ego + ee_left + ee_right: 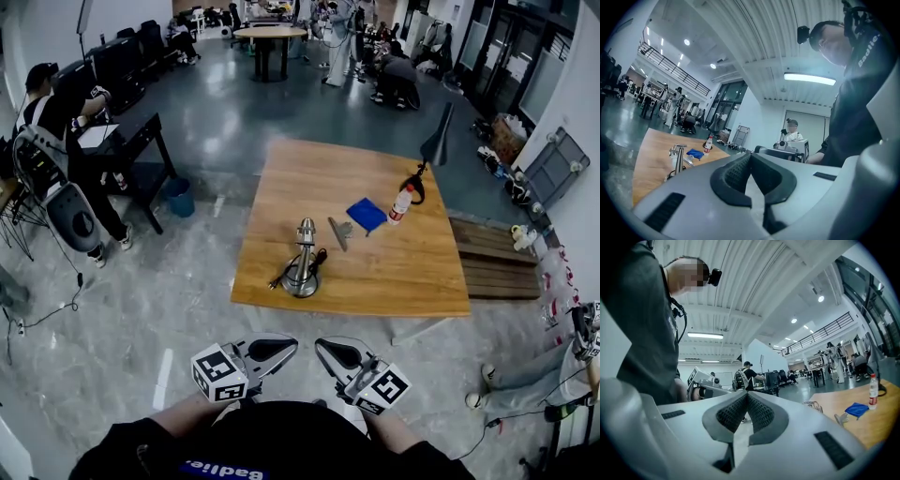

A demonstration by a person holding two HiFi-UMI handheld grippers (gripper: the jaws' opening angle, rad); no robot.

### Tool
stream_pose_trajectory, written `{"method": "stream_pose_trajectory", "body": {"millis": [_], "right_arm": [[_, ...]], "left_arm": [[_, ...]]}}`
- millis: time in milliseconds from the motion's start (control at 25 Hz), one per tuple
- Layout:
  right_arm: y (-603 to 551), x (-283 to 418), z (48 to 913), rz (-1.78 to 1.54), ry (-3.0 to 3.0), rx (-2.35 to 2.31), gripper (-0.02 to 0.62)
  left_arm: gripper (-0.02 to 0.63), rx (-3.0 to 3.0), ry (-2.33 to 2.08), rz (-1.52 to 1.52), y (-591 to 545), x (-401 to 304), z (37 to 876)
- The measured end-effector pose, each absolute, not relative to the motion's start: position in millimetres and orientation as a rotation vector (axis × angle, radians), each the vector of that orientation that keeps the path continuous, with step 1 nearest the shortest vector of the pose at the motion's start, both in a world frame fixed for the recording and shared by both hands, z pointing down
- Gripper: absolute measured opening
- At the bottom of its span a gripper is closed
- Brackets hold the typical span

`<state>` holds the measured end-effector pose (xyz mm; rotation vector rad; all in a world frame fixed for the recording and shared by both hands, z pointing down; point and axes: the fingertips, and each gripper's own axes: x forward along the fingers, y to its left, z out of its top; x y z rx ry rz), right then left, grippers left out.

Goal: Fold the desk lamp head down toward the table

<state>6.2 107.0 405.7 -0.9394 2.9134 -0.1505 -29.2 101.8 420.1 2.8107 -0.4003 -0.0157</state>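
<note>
A silver desk lamp [303,261] stands on its round base near the front left of the wooden table [412,272], with its arm upright. Both grippers hover close to my chest, well short of the table and apart from the lamp. My left gripper [292,345] and my right gripper [319,344] are shut with nothing between the jaws, and their tips point toward each other. In the left gripper view the left gripper [751,157] has its pads together, and the lamp [677,159] shows small at the left. In the right gripper view the right gripper [746,397] is likewise closed and empty.
On the table lie a blue cloth [367,214], a small bottle with a red cap [400,203] and a flat metal piece [339,232]. A blue bin [179,197] and a black desk [131,141] stand to the left. A wooden bench [492,258] runs along the right. People are at the back.
</note>
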Motion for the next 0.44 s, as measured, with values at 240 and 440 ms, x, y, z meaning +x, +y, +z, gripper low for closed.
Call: {"method": "stream_pose_trajectory", "body": {"millis": [240, 440], "right_arm": [[105.3, 2.3, 402.5, -0.12, 2.924, -0.94, 0.006], [110.1, 0.0, 399.5, -0.126, 2.926, -0.94, 0.006]], "left_arm": [[0.009, 2.823, -0.396, -0.025, 101.9, -28.2, 415.7], [0.008, 2.808, -0.384, -0.007, 107.5, -28.2, 415.7]]}}
